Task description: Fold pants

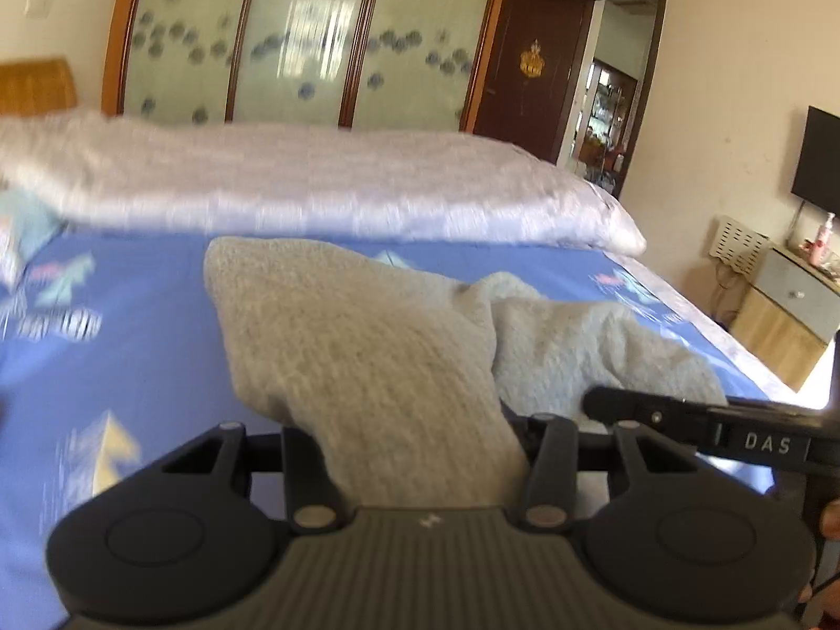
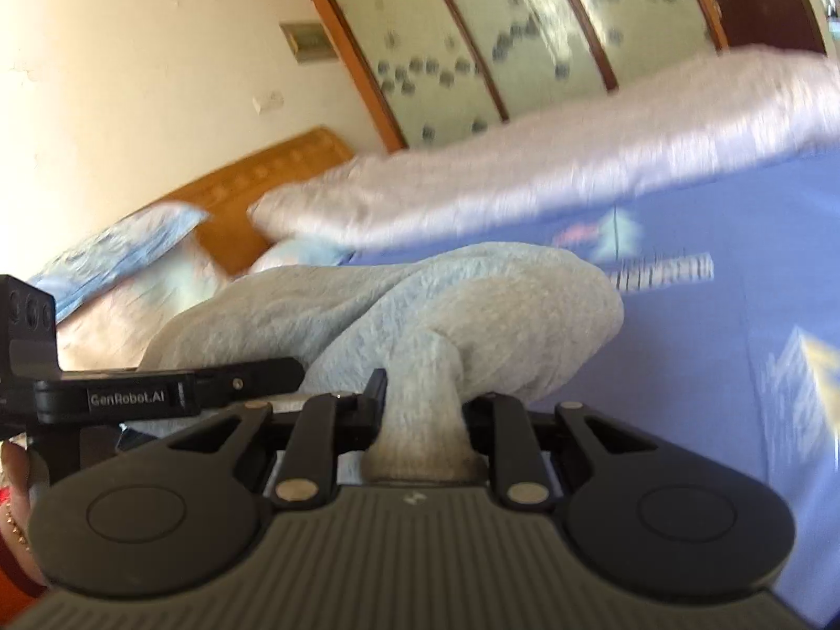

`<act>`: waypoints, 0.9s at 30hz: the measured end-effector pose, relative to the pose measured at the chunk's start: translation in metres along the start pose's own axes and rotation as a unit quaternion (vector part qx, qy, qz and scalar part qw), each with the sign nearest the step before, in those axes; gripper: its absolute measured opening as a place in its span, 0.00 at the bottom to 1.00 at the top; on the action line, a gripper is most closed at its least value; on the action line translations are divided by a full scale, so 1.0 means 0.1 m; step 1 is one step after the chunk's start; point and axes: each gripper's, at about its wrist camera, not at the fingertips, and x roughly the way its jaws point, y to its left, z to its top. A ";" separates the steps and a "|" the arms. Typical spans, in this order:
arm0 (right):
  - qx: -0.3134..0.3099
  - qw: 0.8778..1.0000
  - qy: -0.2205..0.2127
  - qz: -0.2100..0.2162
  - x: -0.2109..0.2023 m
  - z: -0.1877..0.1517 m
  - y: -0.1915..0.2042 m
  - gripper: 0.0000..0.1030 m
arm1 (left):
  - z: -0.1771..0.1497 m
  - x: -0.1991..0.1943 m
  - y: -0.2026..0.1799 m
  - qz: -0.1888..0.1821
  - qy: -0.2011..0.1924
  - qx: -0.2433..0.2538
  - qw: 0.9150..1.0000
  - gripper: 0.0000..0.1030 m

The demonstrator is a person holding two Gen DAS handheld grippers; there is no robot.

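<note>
Light grey-blue fleece pants (image 1: 357, 346) are lifted off the blue patterned bed sheet (image 1: 131, 367). In the left wrist view my left gripper (image 1: 420, 451) is shut on a thick bunch of the fabric, which rises out of the jaws and hides the fingertips. Just to its right lies my right gripper (image 1: 682, 409), a black finger against the cloth. In the right wrist view my right gripper (image 2: 420, 420) is shut on another bunch of the pants (image 2: 472, 315), which bulge ahead of it. The left gripper (image 2: 157, 394) shows at that view's left edge.
A white quilt (image 1: 315, 184) lies rolled along the far side of the bed, with pillows (image 2: 121, 257) by the wooden headboard (image 2: 273, 173). Behind stand a glass-fronted wardrobe (image 1: 304, 37) and an open dark door (image 1: 530, 58). A TV (image 1: 819, 157) and cabinet (image 1: 793, 315) are at right.
</note>
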 end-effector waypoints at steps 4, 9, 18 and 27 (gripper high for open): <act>-0.020 0.999 -0.029 -0.039 0.63 0.20 -0.40 0.23 | 0.27 0.92 0.17 0.021 0.001 0.003 1.000 0.49; 0.040 0.993 0.005 -0.109 1.52 0.05 -1.16 0.28 | 0.06 2.34 0.35 0.087 0.083 -0.014 0.993 0.54; 0.152 0.979 0.027 -0.134 1.49 -0.18 -1.58 0.73 | -0.04 2.35 0.30 0.161 0.077 -0.039 0.983 0.82; 0.140 0.977 -0.007 -0.161 0.19 -0.39 -0.89 0.87 | -0.22 0.67 -0.12 0.209 0.056 -0.025 0.976 0.95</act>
